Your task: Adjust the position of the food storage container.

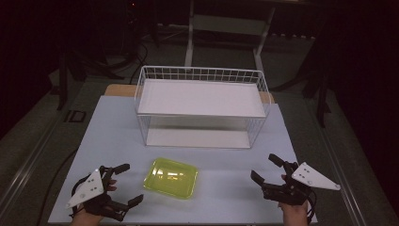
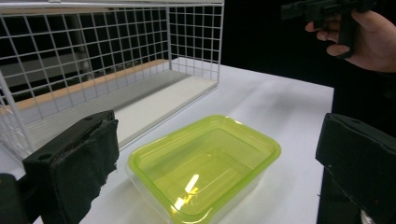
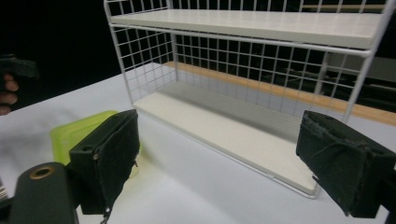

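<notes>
A yellow-green translucent plastic container [image 1: 171, 177] lies empty on the white table near the front edge, between my two grippers. My left gripper [image 1: 131, 183] rests at the front left, open, its jaws pointing right at the container [image 2: 205, 163]. My right gripper [image 1: 266, 168] sits at the front right, open, with nothing between its jaws. A white wire rack [image 1: 202, 106] with an upper and a lower white shelf stands behind the container in the middle of the table. In the right gripper view the container [image 3: 77, 133] shows at the left behind the left jaw, and the rack [image 3: 252, 70] lies ahead.
The table top [image 1: 108, 132] ends at a wooden strip behind the rack. Dark floor and metal frame legs [image 1: 190, 33] surround the table. The other hand with its gripper [image 2: 345, 28] shows at the top right of the left gripper view.
</notes>
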`<state>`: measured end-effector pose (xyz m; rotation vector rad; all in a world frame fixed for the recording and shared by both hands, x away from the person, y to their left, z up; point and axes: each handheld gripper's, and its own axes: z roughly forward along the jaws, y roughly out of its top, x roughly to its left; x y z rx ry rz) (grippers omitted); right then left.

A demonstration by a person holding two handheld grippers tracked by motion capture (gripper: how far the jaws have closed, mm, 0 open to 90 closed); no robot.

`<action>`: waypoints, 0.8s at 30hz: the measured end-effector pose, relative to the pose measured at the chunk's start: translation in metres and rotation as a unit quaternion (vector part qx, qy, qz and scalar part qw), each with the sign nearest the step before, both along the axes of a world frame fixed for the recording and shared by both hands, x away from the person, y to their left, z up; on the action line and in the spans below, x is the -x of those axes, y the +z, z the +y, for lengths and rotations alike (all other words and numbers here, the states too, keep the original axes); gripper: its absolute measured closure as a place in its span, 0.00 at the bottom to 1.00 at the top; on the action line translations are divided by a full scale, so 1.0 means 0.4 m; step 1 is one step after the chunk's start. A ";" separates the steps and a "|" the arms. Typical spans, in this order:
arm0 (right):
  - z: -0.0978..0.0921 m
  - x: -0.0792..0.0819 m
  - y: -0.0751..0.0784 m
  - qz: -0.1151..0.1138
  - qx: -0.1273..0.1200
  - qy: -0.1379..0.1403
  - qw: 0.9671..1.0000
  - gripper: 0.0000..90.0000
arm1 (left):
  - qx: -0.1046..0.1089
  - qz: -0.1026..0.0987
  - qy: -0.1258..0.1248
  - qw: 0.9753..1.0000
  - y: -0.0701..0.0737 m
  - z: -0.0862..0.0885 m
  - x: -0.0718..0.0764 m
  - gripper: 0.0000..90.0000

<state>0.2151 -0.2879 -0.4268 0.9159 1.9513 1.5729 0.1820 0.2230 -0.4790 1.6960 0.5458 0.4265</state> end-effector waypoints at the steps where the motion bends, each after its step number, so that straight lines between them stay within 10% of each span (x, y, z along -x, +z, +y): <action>1: -0.002 0.001 0.002 -0.003 -0.005 -0.001 1.000 0.15 | 0.005 0.003 -0.006 1.000 0.002 0.001 0.000 0.00; 24: 0.024 0.001 0.003 0.009 0.008 0.008 1.000 0.14 | -0.008 0.070 -0.045 0.996 0.070 -0.071 -0.005 0.02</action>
